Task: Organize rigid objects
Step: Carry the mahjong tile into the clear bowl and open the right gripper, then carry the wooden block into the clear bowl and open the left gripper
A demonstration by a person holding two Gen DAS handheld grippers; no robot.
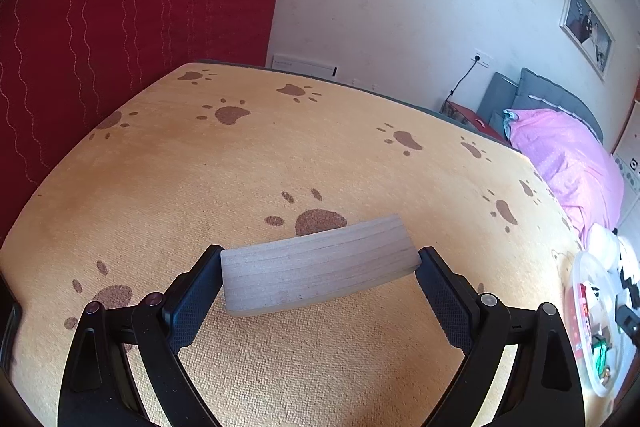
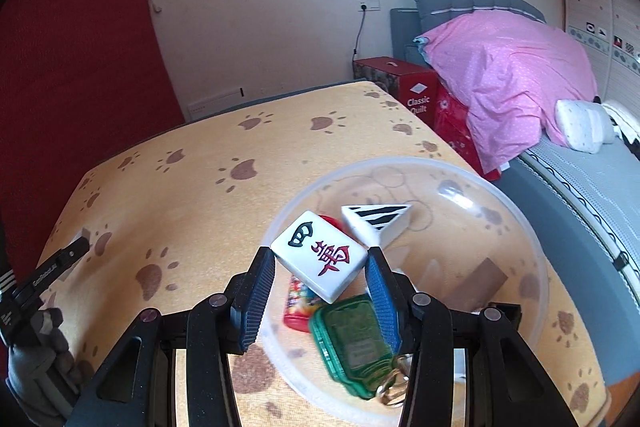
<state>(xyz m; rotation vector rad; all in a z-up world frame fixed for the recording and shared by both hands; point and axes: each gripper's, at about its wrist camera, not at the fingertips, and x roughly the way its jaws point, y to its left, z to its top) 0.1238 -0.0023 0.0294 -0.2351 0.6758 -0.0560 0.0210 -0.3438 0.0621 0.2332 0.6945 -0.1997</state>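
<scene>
My left gripper [image 1: 318, 261] is shut on a pale wooden block [image 1: 316, 279], one pad pressing on each end, above the orange paw-print tablecloth [image 1: 280, 155]. My right gripper [image 2: 320, 255] is shut on a large white mahjong tile [image 2: 316, 267] with green and red characters, held tilted over a clear plastic bowl [image 2: 520, 211]. Inside the bowl lie a white triangular block with black stripes [image 2: 376, 223], a red packet [image 2: 298, 307], a green key fob [image 2: 352, 339] on a ring and a brown wooden piece [image 2: 484, 279]. The bowl [image 1: 592, 327] also shows at the right edge of the left wrist view.
A red curtain [image 1: 120, 27] hangs behind the table's left side. A bed with a pink quilt [image 2: 512, 67] and a red box [image 2: 416, 95] stand to the right of the table. A gloved hand [image 2: 40, 359] holds the left gripper at the table's left edge.
</scene>
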